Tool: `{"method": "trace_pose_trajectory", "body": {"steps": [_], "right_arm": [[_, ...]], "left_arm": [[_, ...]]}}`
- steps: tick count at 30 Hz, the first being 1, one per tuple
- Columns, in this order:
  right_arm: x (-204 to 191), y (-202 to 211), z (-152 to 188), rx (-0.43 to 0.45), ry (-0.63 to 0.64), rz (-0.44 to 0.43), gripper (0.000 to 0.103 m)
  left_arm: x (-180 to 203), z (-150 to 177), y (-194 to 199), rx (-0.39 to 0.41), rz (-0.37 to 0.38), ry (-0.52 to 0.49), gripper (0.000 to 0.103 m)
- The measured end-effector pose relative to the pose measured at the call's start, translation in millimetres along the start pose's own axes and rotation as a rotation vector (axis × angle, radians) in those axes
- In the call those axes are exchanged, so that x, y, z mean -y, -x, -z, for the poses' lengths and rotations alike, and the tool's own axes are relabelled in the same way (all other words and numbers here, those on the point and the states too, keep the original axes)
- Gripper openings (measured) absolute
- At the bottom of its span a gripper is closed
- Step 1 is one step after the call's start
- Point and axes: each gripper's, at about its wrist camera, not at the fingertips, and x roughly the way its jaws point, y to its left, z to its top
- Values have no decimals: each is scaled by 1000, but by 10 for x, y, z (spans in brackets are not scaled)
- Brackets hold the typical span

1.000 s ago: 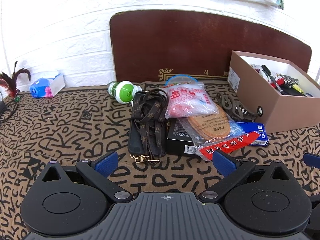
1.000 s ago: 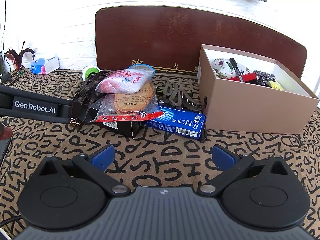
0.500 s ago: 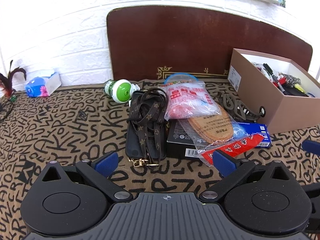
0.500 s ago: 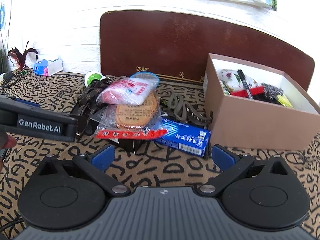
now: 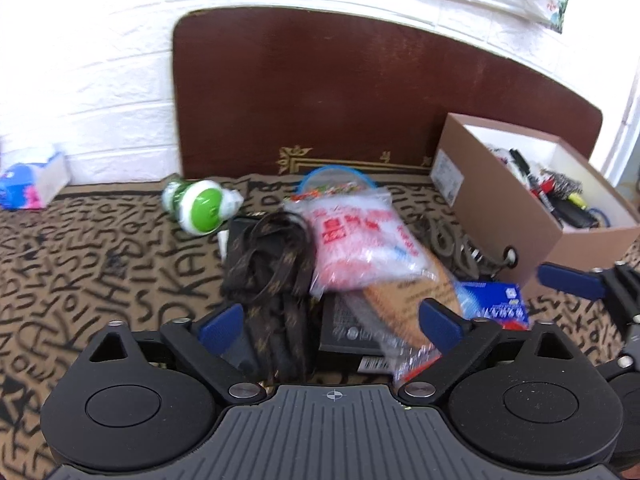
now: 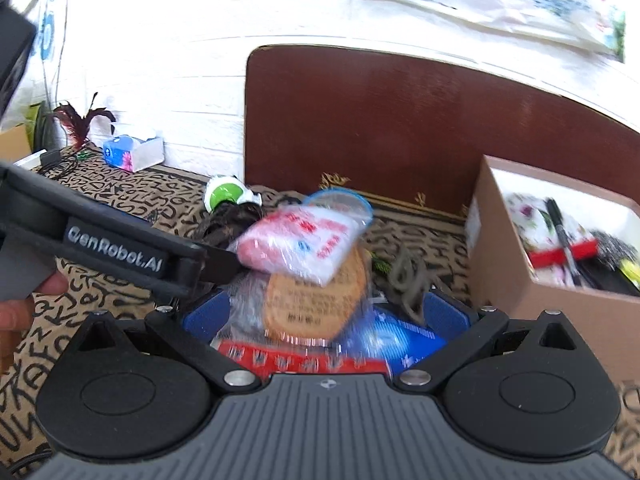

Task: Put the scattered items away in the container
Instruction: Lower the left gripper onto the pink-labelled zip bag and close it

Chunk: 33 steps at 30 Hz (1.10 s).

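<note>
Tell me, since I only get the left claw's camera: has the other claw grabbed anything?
Observer: No. The right claw is open, with its fingers either side of the cracker bag.
Visitor: What's in the box that I'm missing?
Observer: A floral pouch lies in the near-left part of the cardboard box.
Visitor: And further left?
Observer: A dark red feather toy stands near the tissue pack.

Both wrist views near shared pile (image 5: 360,264)
</note>
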Motion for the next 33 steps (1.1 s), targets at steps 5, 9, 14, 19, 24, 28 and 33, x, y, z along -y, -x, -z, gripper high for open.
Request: {"method": "trace_pose_trajectory", "body": {"steps": [5, 9, 14, 19, 24, 28, 33], "right_arm": [[106, -296, -91, 0, -10, -50, 96], [183, -521, -119, -11, -14, -88, 88], [238, -695, -137, -15, -5, -158, 82], [252, -829, -153, -31, -12, -218, 70], [245, -846, -167, -30, -20, -210, 57], [182, -708, -170, -31, 12, -198, 52], [37, -358, -53, -32, 33, -208, 52]], "left_arm": [[-54, -212, -267, -35, 79, 23, 84], [-30, -318, -461, -66, 124, -13, 78], [-50, -389, -677, -109, 176, -17, 76], [-82, -419, -796, -114, 196, -24, 76], [-158, -403, -865, -116, 211, -4, 68], [-84, -359, -724, -110, 196, -43, 64], [39, -191, -425, -120, 198, -67, 62]]}}
